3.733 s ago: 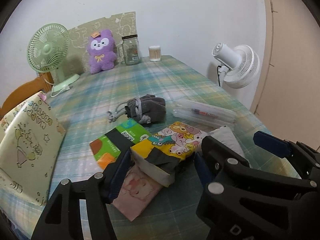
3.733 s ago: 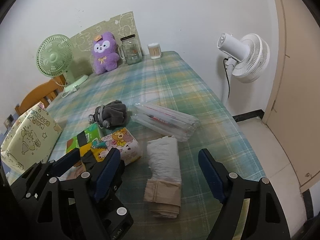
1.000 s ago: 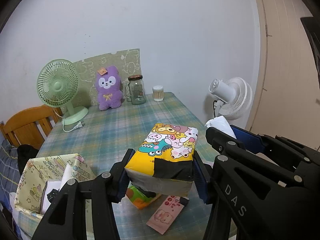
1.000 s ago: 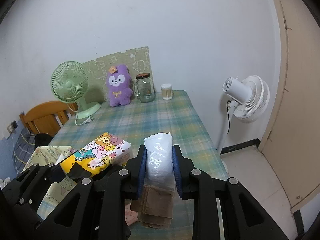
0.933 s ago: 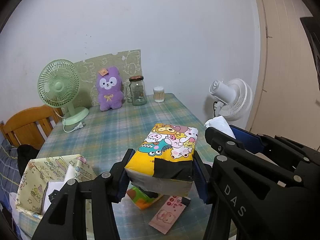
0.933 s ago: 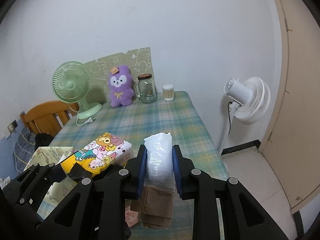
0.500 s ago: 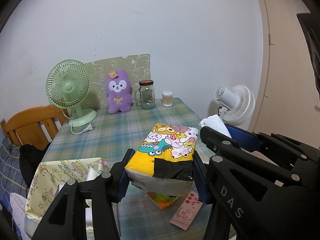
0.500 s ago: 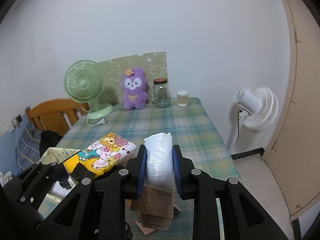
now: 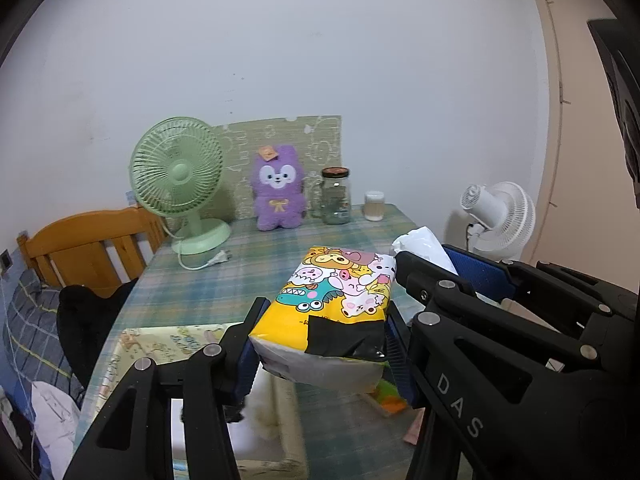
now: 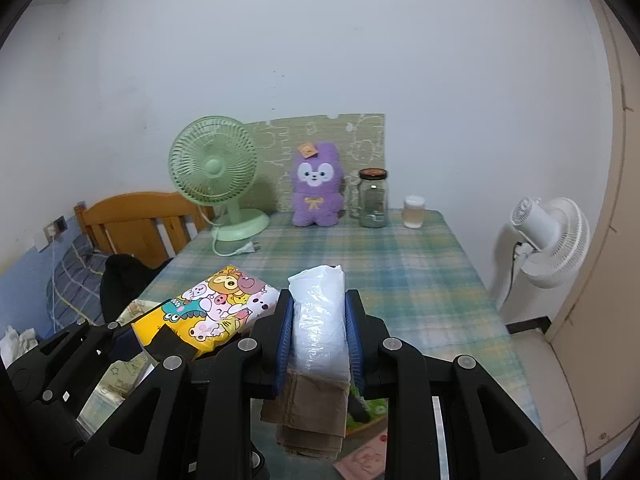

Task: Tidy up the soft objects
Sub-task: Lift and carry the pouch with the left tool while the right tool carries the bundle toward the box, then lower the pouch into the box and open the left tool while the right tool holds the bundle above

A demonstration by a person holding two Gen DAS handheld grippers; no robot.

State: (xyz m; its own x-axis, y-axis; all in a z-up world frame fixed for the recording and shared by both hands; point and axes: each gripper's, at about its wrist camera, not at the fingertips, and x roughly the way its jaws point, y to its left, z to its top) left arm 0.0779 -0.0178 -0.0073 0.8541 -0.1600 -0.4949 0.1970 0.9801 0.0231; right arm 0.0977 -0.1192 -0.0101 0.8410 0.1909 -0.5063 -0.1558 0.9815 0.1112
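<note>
1. Both packs have left the worktop [image 10: 420, 264] since the earliest frames, where they lay on the plaid cloth with the tools spread wide around them; over the last second the carry has drifted toward the worktop's left edge, so the patterned box [image 9: 160, 344] now sits under the left tool.

2. Left tool [image 9: 324, 344]: closed on the cartoon tissue pack [image 9: 336, 300], gripped near its taped end, with most of the pack jutting forward past the pads, clear of the worktop.

3. Right tool [image 10: 319, 334]: clamped narrow on the clear-wrapped white pack [image 10: 318, 320], with a tan folded bundle [image 10: 312, 412] hanging below the pads; whether the pads pinch that bundle or it is only attached to the white pack I cannot tell.

4. Risk, left: the pack is soft and held at one end, so it may sag or squirm out as it tips toward the box, landing on the rim or on the green packet [image 9: 386, 394] lying near the front edge.

5. Risk, right: the slick wrap could slip through the pads, and the dangling bundle could snag the box wall or drop first.

6. Risk, both: the tools travel just beside each other, so they could knock together over the box.

7. Far edge: green fan [image 10: 214, 172], purple plush [image 10: 316, 188] and jar [image 10: 373, 198] stand well apart from the carry.
</note>
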